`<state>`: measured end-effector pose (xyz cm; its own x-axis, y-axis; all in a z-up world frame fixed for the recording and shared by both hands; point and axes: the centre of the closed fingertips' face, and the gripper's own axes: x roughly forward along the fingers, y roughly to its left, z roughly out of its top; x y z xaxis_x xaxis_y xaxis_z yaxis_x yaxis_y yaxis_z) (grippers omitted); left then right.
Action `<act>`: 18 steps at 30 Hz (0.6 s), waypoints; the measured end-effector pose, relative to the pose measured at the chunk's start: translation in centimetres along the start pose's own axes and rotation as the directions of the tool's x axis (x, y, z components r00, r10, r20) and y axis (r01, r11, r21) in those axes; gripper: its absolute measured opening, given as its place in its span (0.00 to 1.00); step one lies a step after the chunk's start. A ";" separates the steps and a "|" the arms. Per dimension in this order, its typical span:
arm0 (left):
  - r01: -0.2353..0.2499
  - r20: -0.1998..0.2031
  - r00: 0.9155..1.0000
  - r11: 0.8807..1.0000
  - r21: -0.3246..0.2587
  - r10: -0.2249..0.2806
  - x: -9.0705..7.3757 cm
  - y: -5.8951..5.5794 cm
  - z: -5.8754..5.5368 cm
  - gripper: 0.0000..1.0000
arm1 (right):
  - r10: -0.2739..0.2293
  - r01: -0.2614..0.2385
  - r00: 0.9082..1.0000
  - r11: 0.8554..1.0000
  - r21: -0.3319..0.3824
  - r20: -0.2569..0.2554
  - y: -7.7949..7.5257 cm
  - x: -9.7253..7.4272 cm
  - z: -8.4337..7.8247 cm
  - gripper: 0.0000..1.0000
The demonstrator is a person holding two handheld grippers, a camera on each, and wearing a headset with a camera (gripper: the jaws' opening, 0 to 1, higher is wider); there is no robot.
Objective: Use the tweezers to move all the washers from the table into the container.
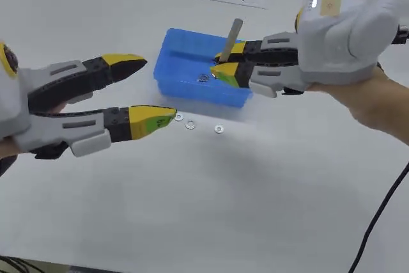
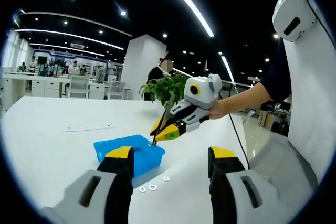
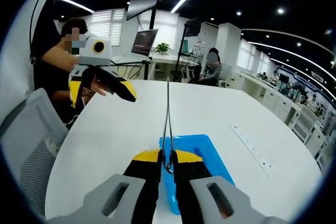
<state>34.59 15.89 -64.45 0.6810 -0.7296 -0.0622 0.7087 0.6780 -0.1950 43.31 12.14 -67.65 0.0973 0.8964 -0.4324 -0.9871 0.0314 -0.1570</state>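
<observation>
My right claw [image 1: 218,66] is pressed together on the tweezers [image 1: 234,32]. They stand tilted between its tips, broad end up and points down inside the blue container [image 1: 167,48] right below that claw. One washer [image 1: 203,78] lies on the container's floor, just beside the right claw's tips. I cannot tell whether the tweezer points touch it, because my claw hides them. My left claw [image 1: 157,89] is spread wide and holds nothing, hanging above the white worktop [image 1: 223,190] with the container just ahead of its tips. Three loose washers [image 1: 190,124] lie in a short row on the worktop in front of the container's near wall. They start just beside my left claw's lower tip and run on away from it. In the left gripper view the same row sits between my two spread tips, with my right claw ahead of them over the container.
</observation>
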 end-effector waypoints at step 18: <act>-0.102 -0.020 0.995 0.995 -0.012 0.102 -2.4 1.2 -0.4 0.97 | -0.022 0.027 0.995 0.998 0.057 -0.094 -4.1 4.8 -4.4 0.10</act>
<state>33.77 18.41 -64.96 0.7458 -0.6584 -0.1016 0.6331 0.7480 -0.1992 48.42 14.35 -72.95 0.1303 0.8500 -0.5104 -0.9897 0.0808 -0.1180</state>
